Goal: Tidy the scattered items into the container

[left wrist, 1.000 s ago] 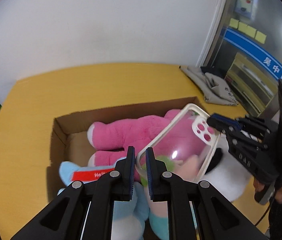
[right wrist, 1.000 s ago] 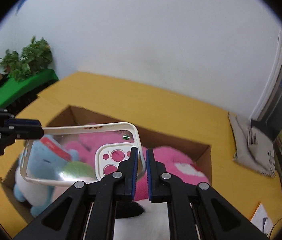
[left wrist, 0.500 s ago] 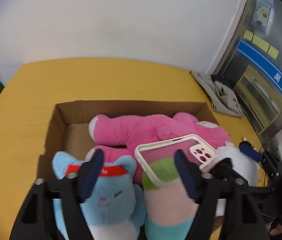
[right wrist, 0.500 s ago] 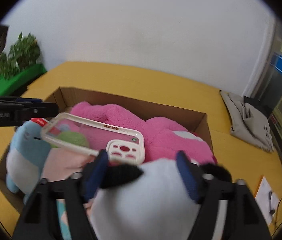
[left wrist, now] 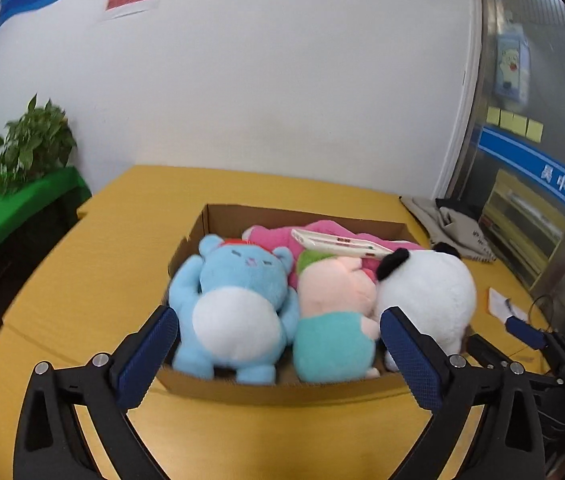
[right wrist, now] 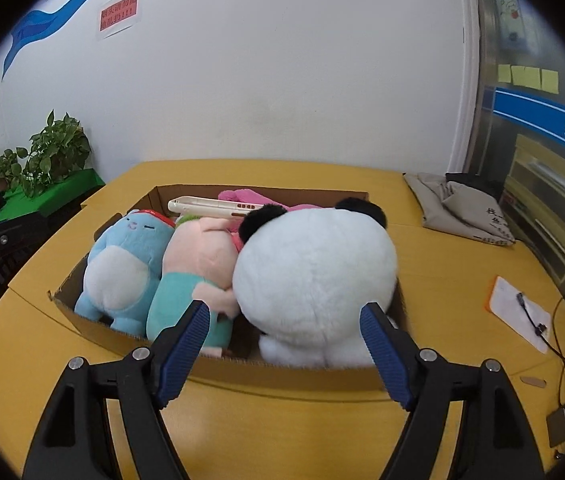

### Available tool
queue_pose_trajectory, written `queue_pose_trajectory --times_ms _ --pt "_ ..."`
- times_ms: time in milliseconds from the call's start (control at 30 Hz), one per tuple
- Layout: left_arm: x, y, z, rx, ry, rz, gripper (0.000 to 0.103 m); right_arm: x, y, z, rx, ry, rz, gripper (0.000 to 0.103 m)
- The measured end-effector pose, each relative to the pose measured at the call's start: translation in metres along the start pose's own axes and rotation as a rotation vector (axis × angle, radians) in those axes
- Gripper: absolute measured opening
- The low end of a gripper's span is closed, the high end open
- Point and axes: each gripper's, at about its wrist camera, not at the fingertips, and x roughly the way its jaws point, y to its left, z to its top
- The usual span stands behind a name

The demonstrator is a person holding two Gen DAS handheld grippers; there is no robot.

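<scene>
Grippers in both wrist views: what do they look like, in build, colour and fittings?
The left gripper and the right gripper look alike: two matte black plastic fingers with triangular cut-outs and round silver bolts at the joints. Each finger ends in a dark blue pad with fine ribbed texture. No cable or printed marking shows on either.

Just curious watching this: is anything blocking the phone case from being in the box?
Nothing visible does. The phone case already lies in the cardboard box, resting on the plush toys. Both grippers, left and right, are open and empty.
</scene>
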Motion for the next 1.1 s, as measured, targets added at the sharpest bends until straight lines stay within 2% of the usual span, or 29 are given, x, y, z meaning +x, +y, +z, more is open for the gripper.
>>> queue_pose_trajectory --times_ms 233,500,1100 --pt "-0.019 -0.016 -0.030 0.045 0.012 0.002 0.103 -0.029 0.001 -0.019 0.027 -0.010 -0.017 0.078" --pt "-0.029 -0.029 -0.054 0.078 0.049 -0.016 0.103 -0.041 0.005 -0.039 0.029 0.005 -0.031 0.078" --pt "-0.028 -0.045 -0.065 0.103 0.079 -0.022 0.103 -0.044 0.001 -0.046 0.031 0.005 -0.037 0.078"
